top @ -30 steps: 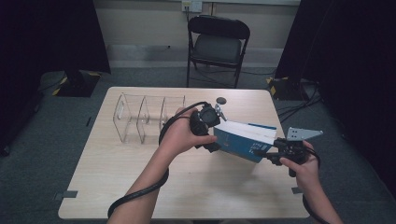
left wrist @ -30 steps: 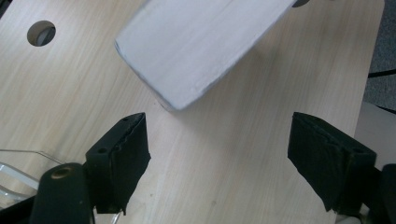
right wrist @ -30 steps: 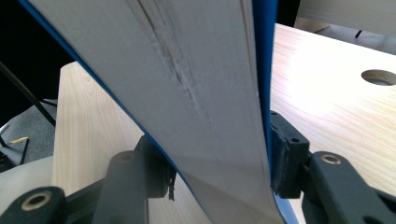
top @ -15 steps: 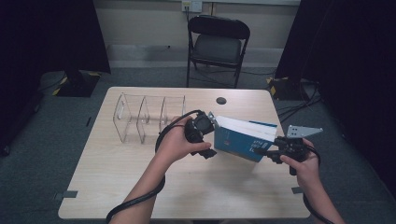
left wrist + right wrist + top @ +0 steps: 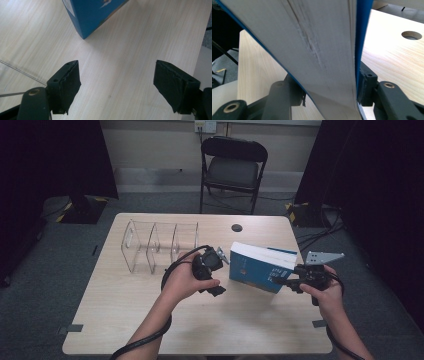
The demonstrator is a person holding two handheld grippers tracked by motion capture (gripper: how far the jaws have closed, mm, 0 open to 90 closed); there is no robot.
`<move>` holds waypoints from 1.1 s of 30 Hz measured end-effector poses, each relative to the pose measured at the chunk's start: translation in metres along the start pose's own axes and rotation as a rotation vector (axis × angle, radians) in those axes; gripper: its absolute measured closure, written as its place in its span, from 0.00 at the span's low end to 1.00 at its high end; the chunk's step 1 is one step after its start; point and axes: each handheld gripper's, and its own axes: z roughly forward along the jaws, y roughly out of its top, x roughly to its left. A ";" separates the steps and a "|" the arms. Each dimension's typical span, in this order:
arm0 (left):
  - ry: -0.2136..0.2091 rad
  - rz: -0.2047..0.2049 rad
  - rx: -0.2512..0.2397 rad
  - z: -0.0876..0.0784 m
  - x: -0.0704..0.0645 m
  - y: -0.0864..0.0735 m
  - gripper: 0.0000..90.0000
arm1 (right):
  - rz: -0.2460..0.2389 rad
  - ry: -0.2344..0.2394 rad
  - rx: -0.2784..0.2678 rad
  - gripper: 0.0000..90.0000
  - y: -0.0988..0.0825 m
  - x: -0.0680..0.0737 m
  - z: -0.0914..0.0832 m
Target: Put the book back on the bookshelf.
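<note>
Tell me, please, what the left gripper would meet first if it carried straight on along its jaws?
Probably the bare table: the left gripper stands open, angled down at the wood. The blue book lies beyond and slightly aside, though depth is hard to judge.

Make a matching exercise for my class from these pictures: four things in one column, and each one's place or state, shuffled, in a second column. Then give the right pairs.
Things:
1. blue book
2. left gripper
3. clear rack
4. folding chair

Places or states:
A. on the floor beyond the table's far edge
B. jaws open, nothing between them
C. clamped at its page edge by the right gripper
D. empty, on the table's left part

Pairs: 1-C, 2-B, 3-D, 4-A
</note>
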 end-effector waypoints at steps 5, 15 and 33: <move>-0.008 -0.007 0.003 0.005 0.000 -0.007 0.23 | 0.001 -0.002 0.019 0.56 0.003 -0.002 0.000; -0.013 -0.019 0.013 0.013 0.003 -0.020 0.24 | 0.009 -0.006 0.035 0.56 0.006 -0.004 -0.001; -0.017 -0.055 0.021 0.023 0.007 -0.044 0.24 | 0.014 -0.016 0.062 0.54 0.013 -0.009 -0.002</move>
